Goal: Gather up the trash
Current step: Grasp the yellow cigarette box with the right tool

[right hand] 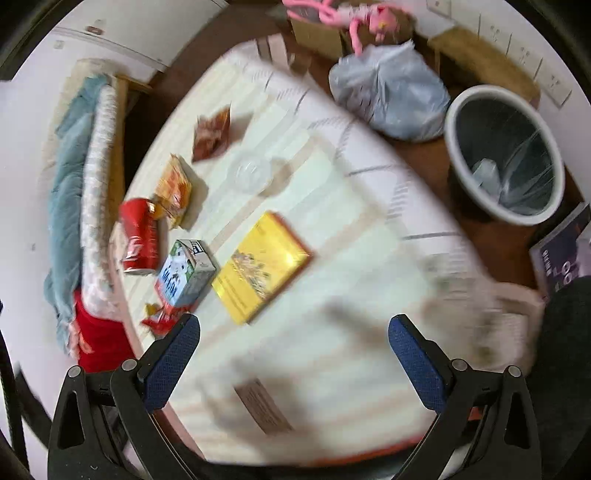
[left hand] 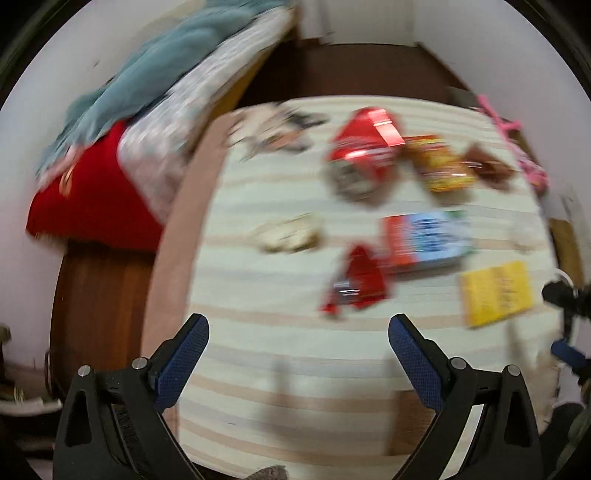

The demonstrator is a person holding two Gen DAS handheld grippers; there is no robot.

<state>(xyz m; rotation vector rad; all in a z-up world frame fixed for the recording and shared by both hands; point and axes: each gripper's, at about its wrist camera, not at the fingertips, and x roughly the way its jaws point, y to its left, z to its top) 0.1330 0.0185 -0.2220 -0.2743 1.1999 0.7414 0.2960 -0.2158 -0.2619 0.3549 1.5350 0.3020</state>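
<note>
Trash lies on a striped cloth-covered table (left hand: 280, 354). In the left wrist view I see a red can (left hand: 364, 147), a yellow-orange snack pack (left hand: 441, 162), a brown wrapper (left hand: 487, 166), a blue-and-white carton (left hand: 424, 240), a red wrapper (left hand: 354, 288), a crumpled pale wrapper (left hand: 288, 232) and a yellow box (left hand: 496, 291). My left gripper (left hand: 297, 365) is open and empty above the table's near part. My right gripper (right hand: 293, 365) is open and empty; ahead lie the yellow box (right hand: 262, 266), carton (right hand: 184, 273), can (right hand: 140, 236) and a clear plastic lid (right hand: 251, 173).
A round bin (right hand: 506, 155) lined with a bag stands on the brown floor right of the table, next to a filled grey plastic bag (right hand: 388, 96). A pink plush toy (right hand: 354, 18) lies on boxes behind. Folded blankets (left hand: 140, 122) lie left of the table.
</note>
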